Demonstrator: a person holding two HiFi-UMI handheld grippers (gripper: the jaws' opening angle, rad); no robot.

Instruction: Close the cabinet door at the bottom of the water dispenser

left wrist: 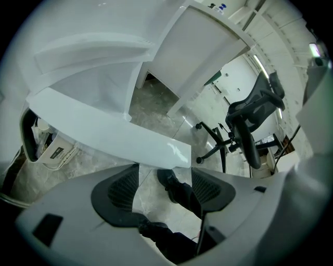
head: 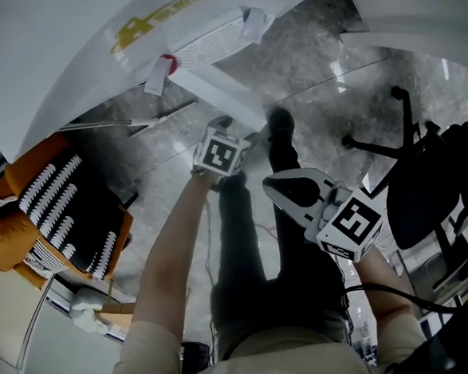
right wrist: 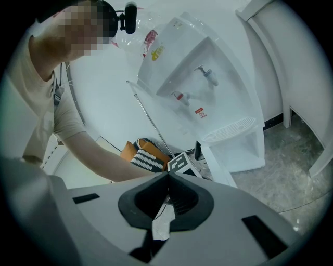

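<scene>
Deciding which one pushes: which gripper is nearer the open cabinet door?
Left. The left gripper, jaws apart, sits right at the edge of the cabinet door; the right gripper, jaws shut, hangs back, well away from it.

The cabinet door (left wrist: 104,136) looks glossy white plastic; the floor (head: 307,59) is polished, mottled grey stone.

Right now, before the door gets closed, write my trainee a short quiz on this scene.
1. True or false: the right gripper has its jaws together.
2. The bottom door of the water dispenser is: A shut, B open, C missing.
3. Which gripper is up against the door's edge?

Key: 1 true. 2 B. 3 the left gripper, jaws apart.
</scene>
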